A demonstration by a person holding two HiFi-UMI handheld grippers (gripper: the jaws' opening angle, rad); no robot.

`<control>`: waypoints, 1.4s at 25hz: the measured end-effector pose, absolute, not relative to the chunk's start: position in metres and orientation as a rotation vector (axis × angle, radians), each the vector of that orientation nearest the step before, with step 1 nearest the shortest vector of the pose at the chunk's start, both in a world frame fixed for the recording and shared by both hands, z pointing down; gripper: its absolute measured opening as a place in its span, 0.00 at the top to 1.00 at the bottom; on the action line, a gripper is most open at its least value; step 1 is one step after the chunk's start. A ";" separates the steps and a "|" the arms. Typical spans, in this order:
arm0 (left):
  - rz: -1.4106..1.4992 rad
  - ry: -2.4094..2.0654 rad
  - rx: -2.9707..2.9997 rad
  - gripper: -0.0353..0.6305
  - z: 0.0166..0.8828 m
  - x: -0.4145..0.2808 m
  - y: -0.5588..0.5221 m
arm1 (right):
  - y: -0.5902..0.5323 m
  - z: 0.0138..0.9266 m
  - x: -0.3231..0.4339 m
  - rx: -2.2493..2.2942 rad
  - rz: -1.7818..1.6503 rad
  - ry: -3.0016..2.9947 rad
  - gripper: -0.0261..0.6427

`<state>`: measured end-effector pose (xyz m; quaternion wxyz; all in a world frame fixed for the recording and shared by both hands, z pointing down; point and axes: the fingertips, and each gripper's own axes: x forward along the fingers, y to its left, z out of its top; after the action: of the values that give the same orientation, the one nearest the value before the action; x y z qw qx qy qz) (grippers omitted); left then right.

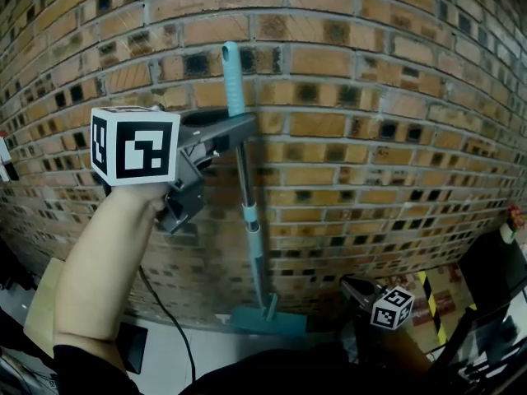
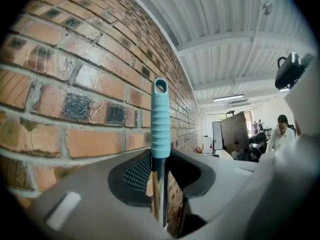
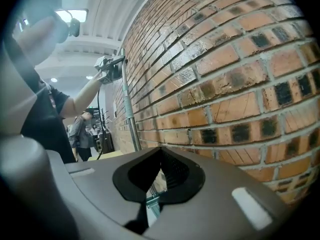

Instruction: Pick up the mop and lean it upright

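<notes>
The mop (image 1: 244, 179) stands upright against the brick wall (image 1: 370, 97), its teal head (image 1: 268, 321) on the floor and its teal grip (image 1: 232, 76) at the top. My left gripper (image 1: 243, 123) is shut on the metal pole just below that grip. In the left gripper view the mop handle (image 2: 160, 119) rises between the jaws of my left gripper (image 2: 161, 159). My right gripper (image 1: 352, 284) hangs low to the right of the mop head, apart from it, jaws together and empty. In the right gripper view my right gripper (image 3: 160, 151) looks up the mop pole (image 3: 127, 104).
A black cable (image 1: 177, 336) hangs from my left gripper towards the floor. Yellow-black striped tape (image 1: 430, 299) and dark equipment (image 1: 494, 303) sit low at the right. A beige board (image 1: 41, 303) lies low at the left. People (image 2: 282, 129) stand far off.
</notes>
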<state>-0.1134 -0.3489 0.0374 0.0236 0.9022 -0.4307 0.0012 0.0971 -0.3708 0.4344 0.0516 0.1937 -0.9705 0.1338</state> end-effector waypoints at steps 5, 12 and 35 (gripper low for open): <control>0.092 -1.373 2.782 0.78 0.021 -0.112 -0.358 | -0.373 0.434 0.101 0.598 0.414 -2.954 0.94; 0.150 -1.362 2.794 0.78 0.020 -0.100 -0.362 | -0.375 0.427 0.099 0.600 0.396 -2.970 0.94; 0.152 -1.367 2.785 0.78 0.024 -0.104 -0.367 | -0.382 0.249 0.082 0.643 0.099 -3.141 0.94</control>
<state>-0.1040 -0.3667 0.0241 0.0176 0.8965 -0.4400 0.0489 0.0822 -0.3818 0.2494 -0.0329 0.2004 -0.9787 0.0309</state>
